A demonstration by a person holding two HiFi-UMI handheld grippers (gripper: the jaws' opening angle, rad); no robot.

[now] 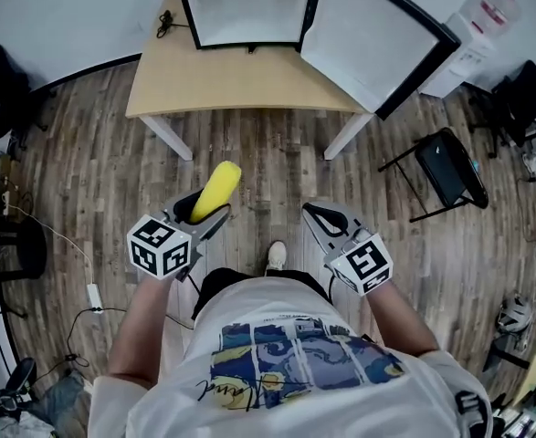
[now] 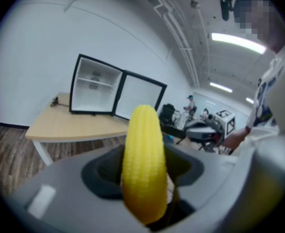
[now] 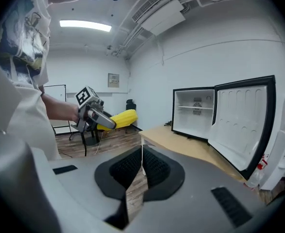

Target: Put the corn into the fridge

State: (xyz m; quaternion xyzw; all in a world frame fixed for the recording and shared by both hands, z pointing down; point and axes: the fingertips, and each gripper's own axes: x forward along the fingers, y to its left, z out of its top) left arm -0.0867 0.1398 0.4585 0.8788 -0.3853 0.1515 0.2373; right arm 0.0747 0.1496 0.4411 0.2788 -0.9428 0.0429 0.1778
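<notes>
Closest to the head camera, a person's white printed shirt (image 1: pixel 295 363) fills the bottom of the view, and both forearms reach forward over a wood-plank floor (image 1: pixel 268 158). One shoe (image 1: pixel 276 255) shows between them.

The left gripper (image 1: pixel 210 208) has its jaws closed on the corn (image 1: pixel 218 188). The lower end of the yellow cob is clamped between the pads, and its rounded tip points out past the fingertips, away from the person. The left gripper view shows the cob standing up in the middle of the jaws and covering the gap between them.

On the person's right, the right gripper (image 1: pixel 315 213) holds nothing. Its ribbed pads are drawn together and meet at the tips, with only floor showing beneath them. The two grippers sit side by side, apart from each other.

Farther ahead stands a light wooden table (image 1: pixel 240 85) on white legs. Toward its back edge is a small black-framed fridge (image 1: pixel 245 7), well apart from the corn. Its door (image 1: pixel 368 44) is swung wide to the right, so the white interior with a shelf shows. A black folding chair (image 1: pixel 446 167) stands on the floor to the right of the table.
</notes>
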